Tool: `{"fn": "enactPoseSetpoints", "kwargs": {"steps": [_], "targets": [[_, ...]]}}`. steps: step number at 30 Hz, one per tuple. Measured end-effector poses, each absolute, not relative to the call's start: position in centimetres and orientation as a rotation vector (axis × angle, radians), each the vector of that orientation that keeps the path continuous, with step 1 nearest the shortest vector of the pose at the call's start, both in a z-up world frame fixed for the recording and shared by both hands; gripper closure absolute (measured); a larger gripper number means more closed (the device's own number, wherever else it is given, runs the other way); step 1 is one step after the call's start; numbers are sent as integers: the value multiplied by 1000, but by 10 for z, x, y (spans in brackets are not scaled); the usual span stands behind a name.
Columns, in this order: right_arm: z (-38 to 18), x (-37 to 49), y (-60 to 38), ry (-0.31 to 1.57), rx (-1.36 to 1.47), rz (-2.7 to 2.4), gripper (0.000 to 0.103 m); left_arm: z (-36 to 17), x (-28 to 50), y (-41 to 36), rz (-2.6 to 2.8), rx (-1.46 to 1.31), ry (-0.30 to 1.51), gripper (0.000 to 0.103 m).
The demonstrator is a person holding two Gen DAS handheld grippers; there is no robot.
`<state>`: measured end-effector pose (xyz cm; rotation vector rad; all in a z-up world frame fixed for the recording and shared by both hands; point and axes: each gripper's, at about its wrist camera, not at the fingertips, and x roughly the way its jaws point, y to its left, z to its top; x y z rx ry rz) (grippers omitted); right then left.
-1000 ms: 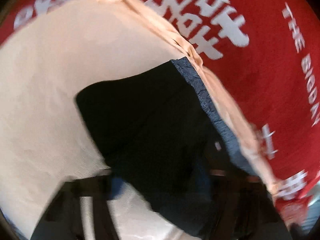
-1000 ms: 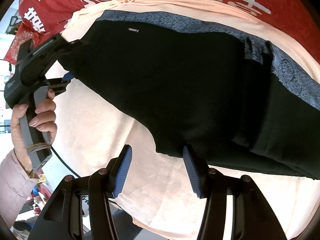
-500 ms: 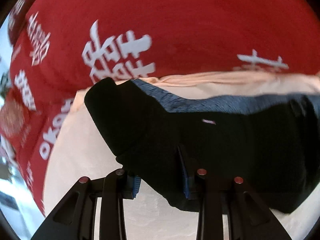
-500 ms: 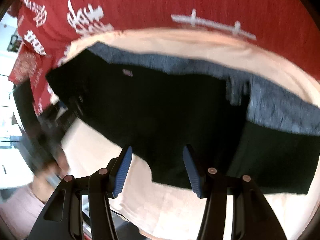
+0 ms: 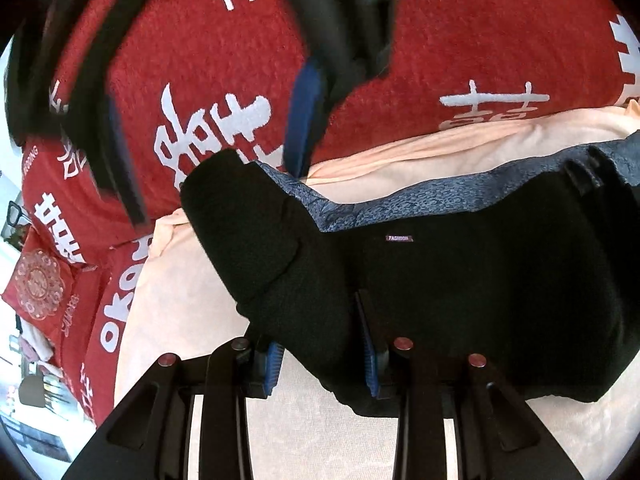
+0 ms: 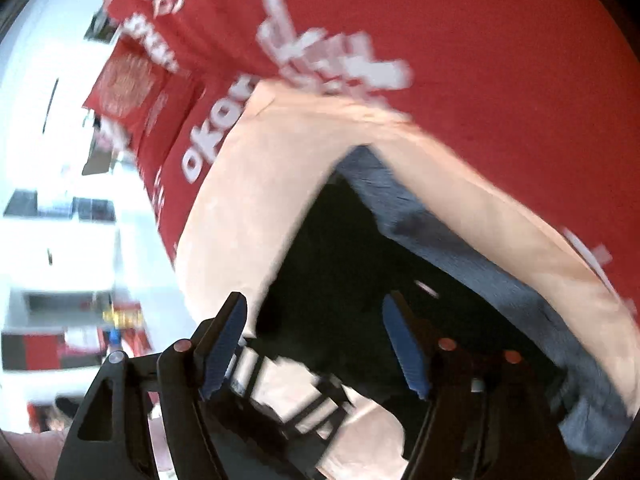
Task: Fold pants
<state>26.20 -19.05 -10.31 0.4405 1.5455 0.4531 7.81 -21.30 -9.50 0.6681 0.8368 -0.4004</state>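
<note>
Black pants (image 5: 460, 292) with a blue patterned waistband lining (image 5: 400, 204) lie folded on a peach cloth (image 5: 180, 288). My left gripper (image 5: 320, 352) has its blue pads on either side of the pants' near left edge; the jaws stand apart with fabric between them. My right gripper (image 6: 316, 344) is open and empty, hovering above the left end of the pants (image 6: 340, 272). It also shows blurred at the top of the left wrist view (image 5: 304, 120), above the pants' far left corner.
A red blanket with white characters (image 5: 480, 60) covers the surface under the peach cloth (image 6: 248, 200). A red patterned cushion (image 5: 38, 284) sits at the left. A bright room with furniture lies past the bed's left edge (image 6: 60, 240).
My right gripper has swung fast to the left end of the pants, still open. My left gripper has settled at the pants' near left edge and holds about the same pose as half a second ago.
</note>
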Motion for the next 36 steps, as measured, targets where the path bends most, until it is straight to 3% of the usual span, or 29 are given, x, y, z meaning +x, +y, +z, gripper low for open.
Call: {"fn": "enactPoseSetpoints", "kwargs": {"steps": [7, 8, 9, 20, 26, 36], "targets": [[-152, 280, -153, 1704, 298, 415, 31, -94, 75, -214, -417, 659, 852, 69], [-156, 278, -155, 1720, 314, 418, 66, -91, 73, -215, -427, 656, 846, 69], [-157, 275, -159, 1719, 331, 412, 85, -87, 69, -217, -437, 662, 832, 69], [-95, 203, -244, 1413, 635, 425, 86, -12, 29, -264, -611, 557, 776, 69], [-54, 132, -323, 1246, 767, 353, 86, 24, 2, -317, -852, 351, 893, 69], [-36, -16, -457, 1029, 918, 148, 86, 5, -84, -416, -1087, 475, 897, 69]]}}
